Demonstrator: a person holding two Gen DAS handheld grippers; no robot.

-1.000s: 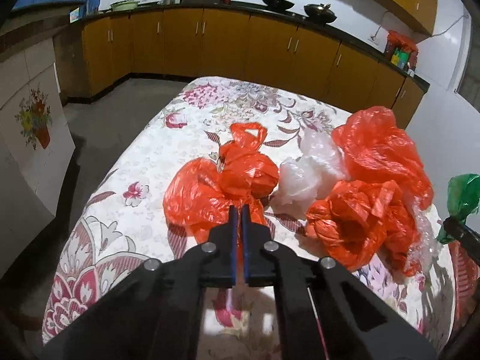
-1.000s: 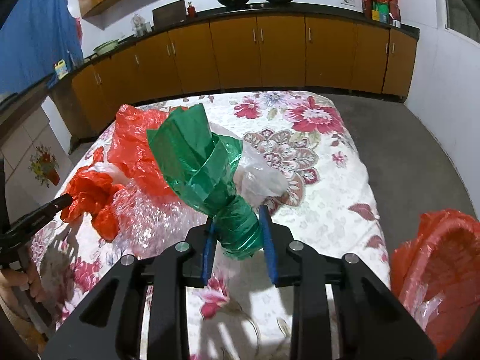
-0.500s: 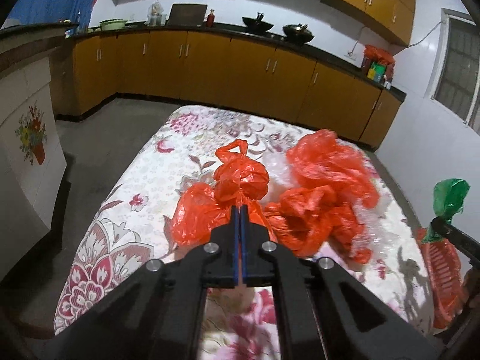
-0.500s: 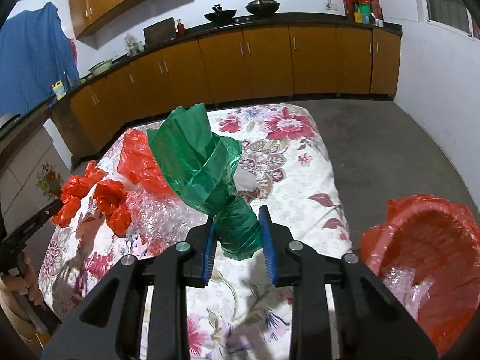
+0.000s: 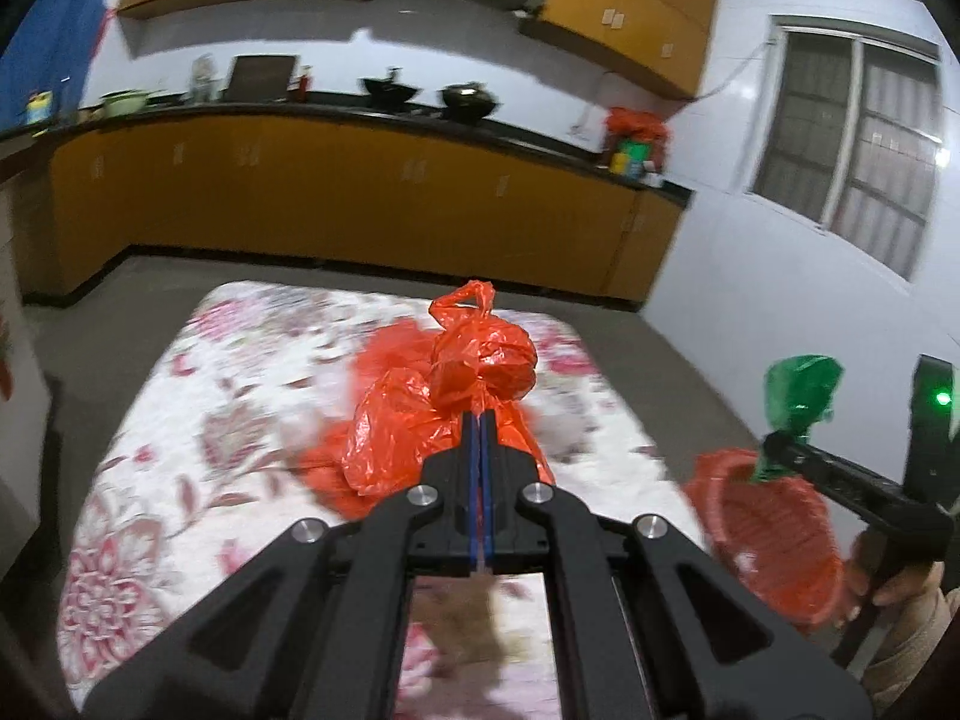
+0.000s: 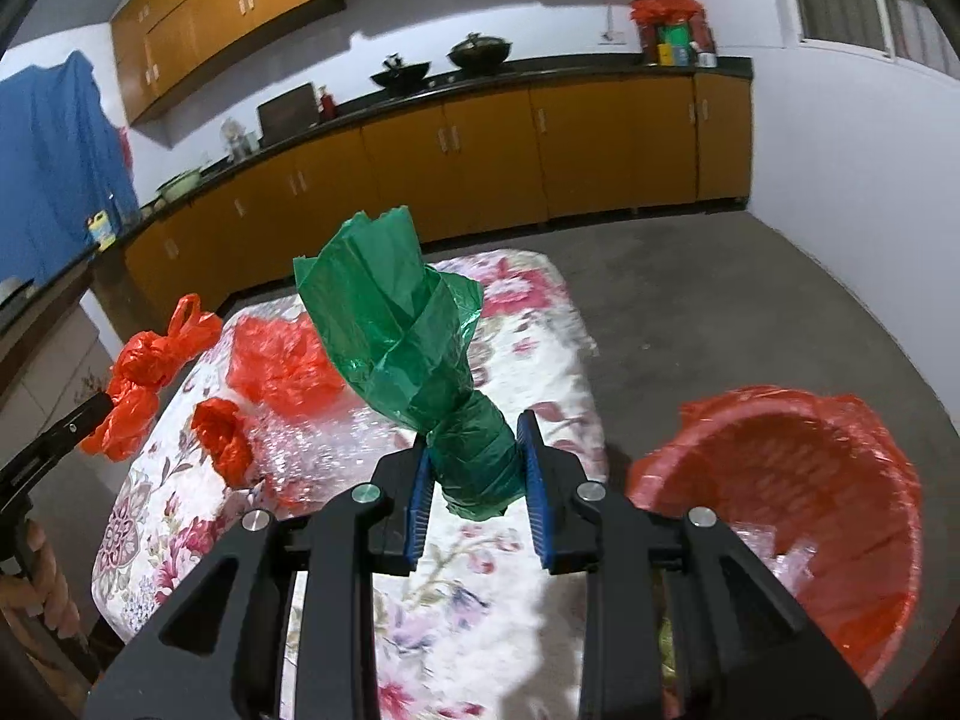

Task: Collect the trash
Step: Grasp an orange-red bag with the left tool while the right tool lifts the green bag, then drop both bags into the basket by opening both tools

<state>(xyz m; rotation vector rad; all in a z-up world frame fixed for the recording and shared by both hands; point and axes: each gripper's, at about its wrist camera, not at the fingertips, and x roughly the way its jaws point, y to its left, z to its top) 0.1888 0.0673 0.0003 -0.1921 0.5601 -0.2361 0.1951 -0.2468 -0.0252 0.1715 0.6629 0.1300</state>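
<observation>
Left gripper (image 5: 480, 420): my fingers are pressed together on a fold of the knotted red bag (image 5: 480, 360). The bag hangs off the fingertips, clear of the flowered surface (image 5: 180, 420), with its tied loop handle standing up at the top. Background in this view is smeared, so detail on the surface is poor.

Right gripper (image 6: 477, 468): blue-padded fingers (image 6: 420, 492) clamped on the twisted lower end of the green bag (image 6: 408, 348). The bag stands upright out of the fingers and flares open toward the top. It is held in the air, above the surface's near edge.

Red-lined bin (image 6: 798, 510): sits on the floor just beside the surface, to the right of the right gripper. Mouth open toward me, some clear plastic visible inside. From the left wrist view the green bag sits directly above the bin's rim, but I cannot tell depth there.

On the surface, from the right wrist view: 1 large crumpled red bag (image 6: 282, 366), 1 smaller red wad (image 6: 222, 438) nearer me, and a patch of clear crinkled plastic (image 6: 318, 438) between and around them. All 3 lie close together toward the left half.

Beyond: orange cabinets (image 6: 480, 138) under a dark counter carrying 2 woks (image 6: 444, 60). Blue cloth (image 6: 54, 180) hanging at far left.
</observation>
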